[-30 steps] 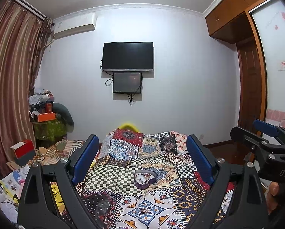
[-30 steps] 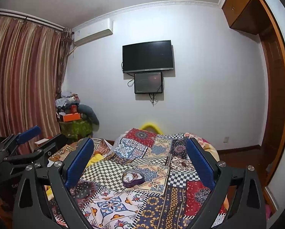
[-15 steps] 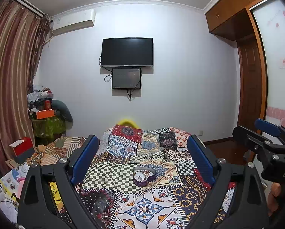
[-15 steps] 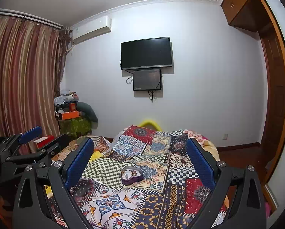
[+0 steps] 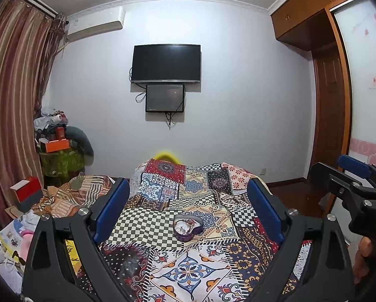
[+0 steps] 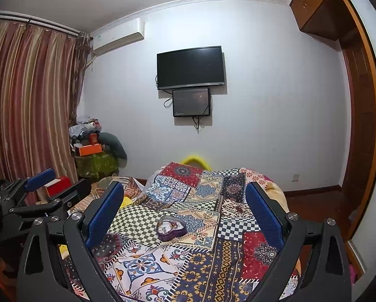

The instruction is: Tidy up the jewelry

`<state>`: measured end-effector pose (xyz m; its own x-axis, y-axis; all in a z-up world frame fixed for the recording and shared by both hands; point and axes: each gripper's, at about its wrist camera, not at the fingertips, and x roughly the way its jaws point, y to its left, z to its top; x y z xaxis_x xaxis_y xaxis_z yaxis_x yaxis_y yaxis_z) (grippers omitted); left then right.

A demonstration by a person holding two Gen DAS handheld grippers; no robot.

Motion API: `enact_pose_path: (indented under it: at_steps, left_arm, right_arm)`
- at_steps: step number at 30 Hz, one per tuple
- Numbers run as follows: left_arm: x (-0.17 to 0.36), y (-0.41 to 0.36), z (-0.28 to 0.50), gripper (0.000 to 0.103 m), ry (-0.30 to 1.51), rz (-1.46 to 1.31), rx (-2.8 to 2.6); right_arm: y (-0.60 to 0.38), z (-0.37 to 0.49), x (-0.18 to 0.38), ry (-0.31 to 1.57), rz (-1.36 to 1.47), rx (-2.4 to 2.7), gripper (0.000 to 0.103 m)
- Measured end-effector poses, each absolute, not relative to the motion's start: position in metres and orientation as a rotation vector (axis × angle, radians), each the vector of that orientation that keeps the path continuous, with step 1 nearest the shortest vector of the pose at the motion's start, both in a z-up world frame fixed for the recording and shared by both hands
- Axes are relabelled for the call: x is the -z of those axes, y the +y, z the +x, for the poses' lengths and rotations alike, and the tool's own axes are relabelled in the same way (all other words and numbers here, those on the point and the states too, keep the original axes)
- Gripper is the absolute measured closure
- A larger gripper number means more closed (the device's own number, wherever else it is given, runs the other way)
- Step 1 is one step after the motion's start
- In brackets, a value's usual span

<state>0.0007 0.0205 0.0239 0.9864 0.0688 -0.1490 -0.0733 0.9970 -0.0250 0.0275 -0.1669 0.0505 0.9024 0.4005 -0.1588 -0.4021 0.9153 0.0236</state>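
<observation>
A purple heart-shaped jewelry box lies open on the patchwork quilt, with small jewelry pieces inside. It also shows in the right wrist view. My left gripper is open and empty, held well short of the box. My right gripper is open and empty too, also short of the box. The right gripper shows at the right edge of the left wrist view. The left gripper shows at the left edge of the right wrist view.
The quilt covers a bed. Clutter and boxes lie on the floor to the left. A TV hangs on the far wall. A wooden wardrobe and door stand on the right. Striped curtains hang at the left.
Both views have tilted slightly down and drifted; the box sits a little lower relative to the room. Both grippers stay open and empty.
</observation>
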Motion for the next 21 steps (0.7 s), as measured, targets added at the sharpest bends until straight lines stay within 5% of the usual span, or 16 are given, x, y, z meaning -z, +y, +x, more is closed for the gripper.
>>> enact_pose_path:
  at_steps: [21]
  left_arm:
    - [-0.0228,0.018,0.0006,0.009,0.159,-0.03,-0.05]
  right_arm:
    - [-0.1674,0.0288,-0.0508,0.172,-0.016,-0.41,0.007]
